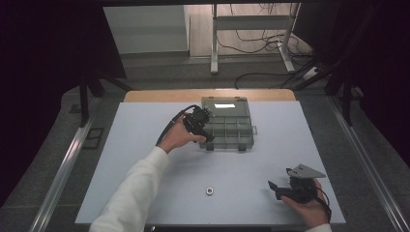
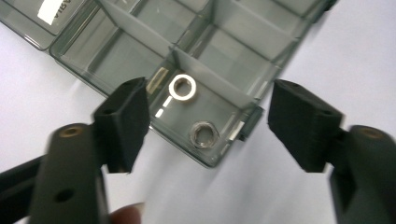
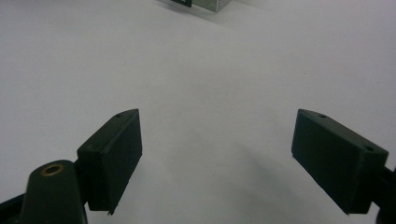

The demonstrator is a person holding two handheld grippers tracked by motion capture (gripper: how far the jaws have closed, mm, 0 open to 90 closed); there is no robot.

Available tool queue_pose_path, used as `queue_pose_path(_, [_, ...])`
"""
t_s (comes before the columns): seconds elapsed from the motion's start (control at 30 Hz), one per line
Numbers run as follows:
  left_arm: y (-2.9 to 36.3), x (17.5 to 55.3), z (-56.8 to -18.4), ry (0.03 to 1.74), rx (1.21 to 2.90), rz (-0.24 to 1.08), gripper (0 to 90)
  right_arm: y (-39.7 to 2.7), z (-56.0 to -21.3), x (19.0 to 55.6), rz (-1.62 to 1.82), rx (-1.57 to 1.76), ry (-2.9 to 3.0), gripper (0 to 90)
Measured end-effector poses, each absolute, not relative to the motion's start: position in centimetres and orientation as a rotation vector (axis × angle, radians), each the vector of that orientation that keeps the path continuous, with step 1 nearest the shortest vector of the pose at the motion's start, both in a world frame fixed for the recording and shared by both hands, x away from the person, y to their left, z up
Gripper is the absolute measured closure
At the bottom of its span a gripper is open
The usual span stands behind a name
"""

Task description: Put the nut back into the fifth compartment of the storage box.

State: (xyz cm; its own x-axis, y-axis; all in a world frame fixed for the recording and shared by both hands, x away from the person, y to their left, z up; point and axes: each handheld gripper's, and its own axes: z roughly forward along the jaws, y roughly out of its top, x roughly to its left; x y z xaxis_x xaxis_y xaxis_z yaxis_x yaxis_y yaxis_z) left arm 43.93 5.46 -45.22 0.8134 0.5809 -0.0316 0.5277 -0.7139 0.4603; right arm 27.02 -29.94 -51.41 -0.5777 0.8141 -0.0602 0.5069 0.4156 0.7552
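**Sorting nuts into the compartment box**

Hovering over the near left corner of the clear compartment box, the left gripper is held with its jaws spread wide and empty. In the left gripper view, two metal pieces are seen in the corner compartment below the jaws: a bright ring-shaped nut and, toward six o'clock from it, a duller hex nut, the two lying near each other but apart. The box lid is folded back at twelve o'clock.

One more loose nut is left on the desk, at about six o'clock from the box and well apart from it. The right gripper is rested at roughly three o'clock from that nut, its jaws likewise open and gripping nothing; bare desk surface is seen between them in the right gripper view.

It is judged that the loose nut is to be fetched next. Several risks can be foreseen. A small, low, hard nut could be pushed along the smooth desk or flicked away if the jaws are closed off-centre or too high. The light box could be nudged or its thin dividers struck if the left gripper is lowered carelessly. A release from too high could let the nut bounce into a neighbouring compartment.
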Motion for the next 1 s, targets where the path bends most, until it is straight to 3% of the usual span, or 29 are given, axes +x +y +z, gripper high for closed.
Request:
queue_pose_path(0.67, [5.4,32.8,-46.5,0.541,2.594,0.03,23.3,-29.7,-51.2,26.9,0.994,1.126,2.251,16.4])
queue_pose_path(1.0, [5.9,30.6,-47.6,0.514,2.599,-0.002,23.7,-29.7,-51.2,26.9,0.993,1.127,2.248,16.4])
